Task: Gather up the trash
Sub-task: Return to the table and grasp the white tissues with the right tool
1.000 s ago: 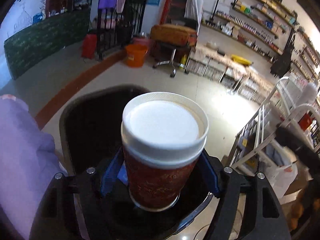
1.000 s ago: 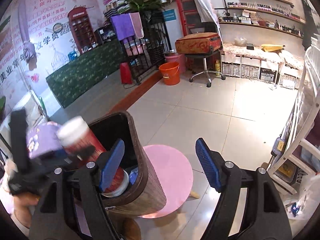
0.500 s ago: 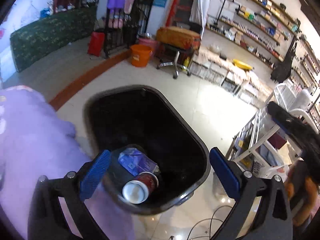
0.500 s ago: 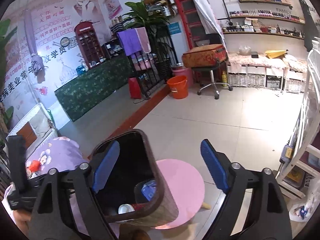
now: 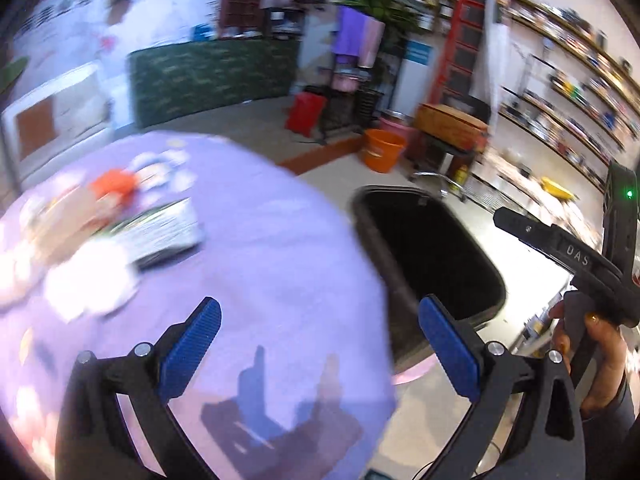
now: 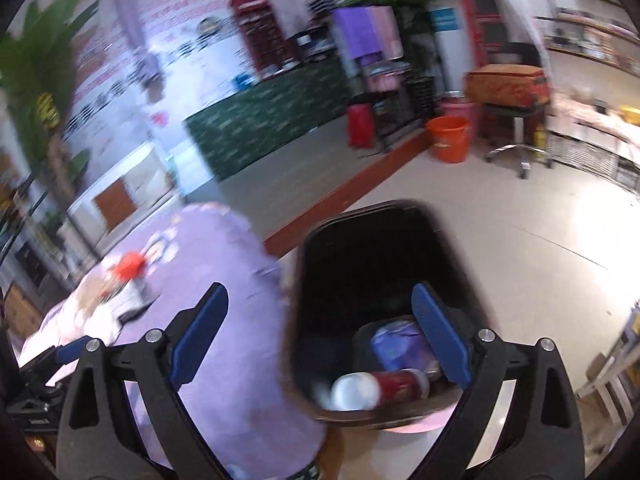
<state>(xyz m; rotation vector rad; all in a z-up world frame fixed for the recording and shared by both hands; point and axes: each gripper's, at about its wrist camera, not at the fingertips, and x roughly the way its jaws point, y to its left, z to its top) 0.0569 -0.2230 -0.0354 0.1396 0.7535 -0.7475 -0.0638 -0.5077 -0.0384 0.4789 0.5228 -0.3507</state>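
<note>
While both views are blurring, we are finding the left gripper (image 5: 320,344) spread wide and carrying nothing, its blue fingers (image 5: 192,348) hanging over the near edge of the table (image 5: 280,240) with the purple cloth. We are finding the right gripper (image 6: 320,336) likewise released and empty, hanging above the near rim of the trash bin (image 6: 296,320). We are seeing the bin standing just beside the right edge of the table, on a pink stool (image 6: 420,426) of which only a sliver is showing. We are noting the red paper cup (image 6: 380,388) lying on its side at the bottom of the bin, white lid pointing left, with a blue-purple packet (image 6: 400,344) lying just behind it. We are observing a flat printed packet (image 5: 164,232), an orange item (image 5: 114,186) and white crumpled pieces (image 5: 88,288) sitting toward the left edge of the table; they are too blurred for us to identify. We are seeing an orange bucket (image 6: 448,138) standing well apart on the floor.
</note>
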